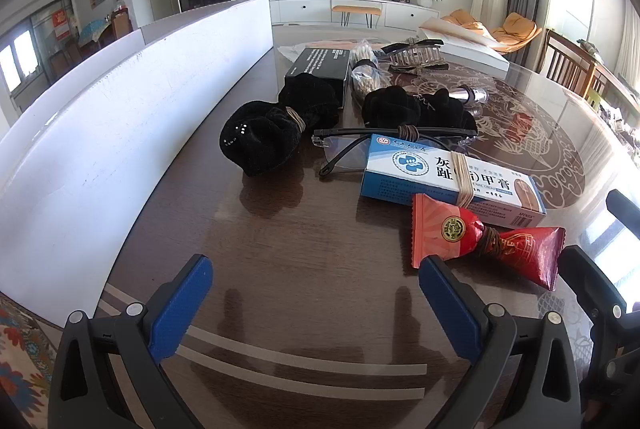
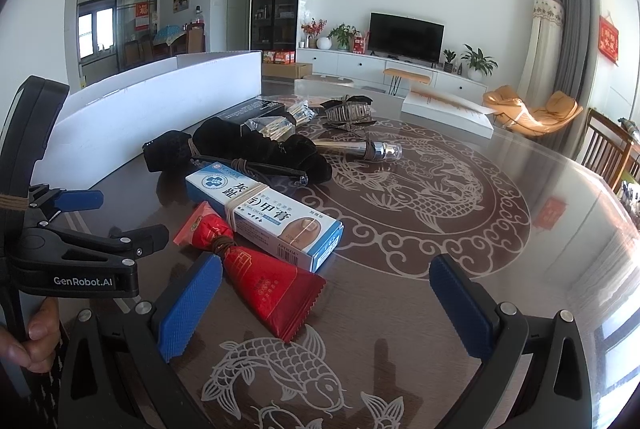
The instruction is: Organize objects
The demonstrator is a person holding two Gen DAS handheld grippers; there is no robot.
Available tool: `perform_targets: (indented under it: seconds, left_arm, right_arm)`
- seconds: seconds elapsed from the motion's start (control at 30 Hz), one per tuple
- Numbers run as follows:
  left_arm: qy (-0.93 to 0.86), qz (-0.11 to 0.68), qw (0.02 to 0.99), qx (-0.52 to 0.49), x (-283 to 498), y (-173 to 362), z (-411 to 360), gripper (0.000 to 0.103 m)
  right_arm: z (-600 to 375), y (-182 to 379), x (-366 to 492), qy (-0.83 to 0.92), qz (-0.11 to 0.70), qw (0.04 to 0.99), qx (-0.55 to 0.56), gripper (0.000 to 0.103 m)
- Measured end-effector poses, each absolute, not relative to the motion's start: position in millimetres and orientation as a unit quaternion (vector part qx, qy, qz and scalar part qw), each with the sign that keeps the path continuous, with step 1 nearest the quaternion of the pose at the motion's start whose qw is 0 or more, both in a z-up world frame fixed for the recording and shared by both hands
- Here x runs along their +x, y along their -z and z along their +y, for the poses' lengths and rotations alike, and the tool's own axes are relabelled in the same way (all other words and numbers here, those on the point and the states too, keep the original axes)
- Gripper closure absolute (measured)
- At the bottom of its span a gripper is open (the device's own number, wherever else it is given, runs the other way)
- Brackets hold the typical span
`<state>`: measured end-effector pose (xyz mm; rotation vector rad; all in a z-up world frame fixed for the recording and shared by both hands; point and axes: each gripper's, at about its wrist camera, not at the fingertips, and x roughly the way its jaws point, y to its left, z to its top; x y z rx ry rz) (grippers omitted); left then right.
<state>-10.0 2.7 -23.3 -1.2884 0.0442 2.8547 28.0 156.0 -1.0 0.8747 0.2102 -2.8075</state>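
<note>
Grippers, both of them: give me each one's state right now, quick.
Left gripper: open, nothing between the pads, above bare table.
Right gripper: open, holding nothing; the red packet lies on the table between its pads, ungripped.

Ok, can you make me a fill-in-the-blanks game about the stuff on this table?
1. The candy packet is coloured ____.
2. The glasses have a ____ frame.
3. The blue and white box has a rubber ____ around it.
4. Both grippers, left gripper and right gripper, are ____.

Missing words: red; black; band; open
</note>
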Motion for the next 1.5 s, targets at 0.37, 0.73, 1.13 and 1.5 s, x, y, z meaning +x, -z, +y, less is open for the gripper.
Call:
perform_targets:
  seconds: [0.37, 0.73, 1.13, 1.5]
  left_arm:
    - [-0.910, 0.008, 0.004, -0.414, -12.4, 24.6, 1.2, 0.000]
    - [-0.909, 0.008, 0.004, -0.416, -11.7, 24.9, 0.8, 0.000]
    - [-0.909, 0.008, 0.003, -0.417, -12.0, 25.7, 1.3, 0.000]
    - [-0.908, 0.007, 0.004, -0.419, -12.7, 26.6, 1.9, 0.000]
  right_arm:
    - [156.0, 0.9, 27.9, 0.948, 0.071, 0.096, 0.295, 0.000]
    - [156.0, 0.9, 27.8, 0.948, 0.071, 0.096, 0.296, 0.000]
    - [155.9, 0.8, 27.9, 0.948, 0.071, 0.096, 0.296, 0.000]
    - [155.7, 2.0, 27.6, 0.948, 0.072, 0.096, 0.296, 0.000]
